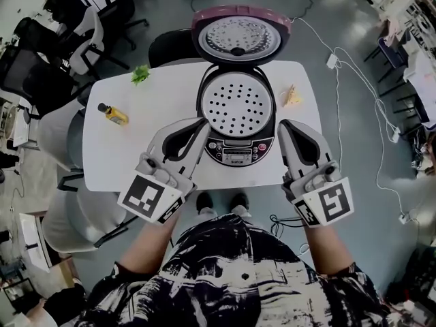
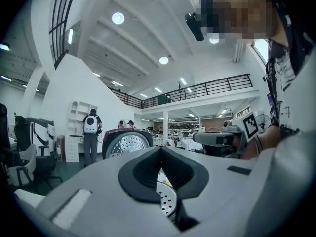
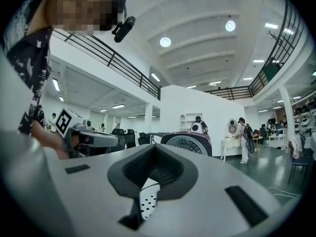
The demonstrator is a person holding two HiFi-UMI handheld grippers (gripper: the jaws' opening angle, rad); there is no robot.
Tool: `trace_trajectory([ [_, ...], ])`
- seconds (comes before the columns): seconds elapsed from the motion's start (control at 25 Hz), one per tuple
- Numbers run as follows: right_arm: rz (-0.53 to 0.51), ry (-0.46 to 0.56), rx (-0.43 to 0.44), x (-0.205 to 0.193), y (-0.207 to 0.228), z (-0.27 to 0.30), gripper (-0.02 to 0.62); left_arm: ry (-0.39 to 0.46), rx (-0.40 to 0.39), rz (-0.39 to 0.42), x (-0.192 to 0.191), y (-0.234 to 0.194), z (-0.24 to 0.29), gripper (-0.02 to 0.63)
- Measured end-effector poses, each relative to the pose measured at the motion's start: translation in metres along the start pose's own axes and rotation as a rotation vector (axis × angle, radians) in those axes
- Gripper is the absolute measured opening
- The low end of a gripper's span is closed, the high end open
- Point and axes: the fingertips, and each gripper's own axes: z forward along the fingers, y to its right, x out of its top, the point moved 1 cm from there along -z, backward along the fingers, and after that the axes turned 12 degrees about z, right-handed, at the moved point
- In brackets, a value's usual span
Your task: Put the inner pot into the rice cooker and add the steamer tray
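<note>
The rice cooker (image 1: 235, 150) stands in the middle of the white table (image 1: 129, 152) with its lid (image 1: 240, 36) swung up at the back. A white perforated steamer tray (image 1: 238, 104) sits in its mouth; the inner pot beneath is hidden. My left gripper (image 1: 202, 123) hovers at the cooker's front left, shut and empty. My right gripper (image 1: 285, 125) hovers at the front right, also shut and empty. In the left gripper view the jaws (image 2: 160, 148) meet, with the tray (image 2: 165, 201) showing below. In the right gripper view the jaws (image 3: 154, 147) meet above the tray (image 3: 146, 204).
A small yellow bottle (image 1: 113, 114) lies at the table's left, a green leafy sprig (image 1: 141, 74) at the back left, a yellowish piece (image 1: 291, 97) right of the cooker. Office chairs (image 1: 88, 36) stand around the table. Cables (image 1: 354, 80) run over the floor at right.
</note>
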Motion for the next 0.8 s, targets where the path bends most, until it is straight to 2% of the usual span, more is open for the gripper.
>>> trace_trajectory([
  [0.8,-0.021,-0.006,0.010,-0.0028,-0.0043,0.0028,-0.002,-0.001,0.005,-0.006,-0.0056,-0.0005,-0.0038,0.005],
])
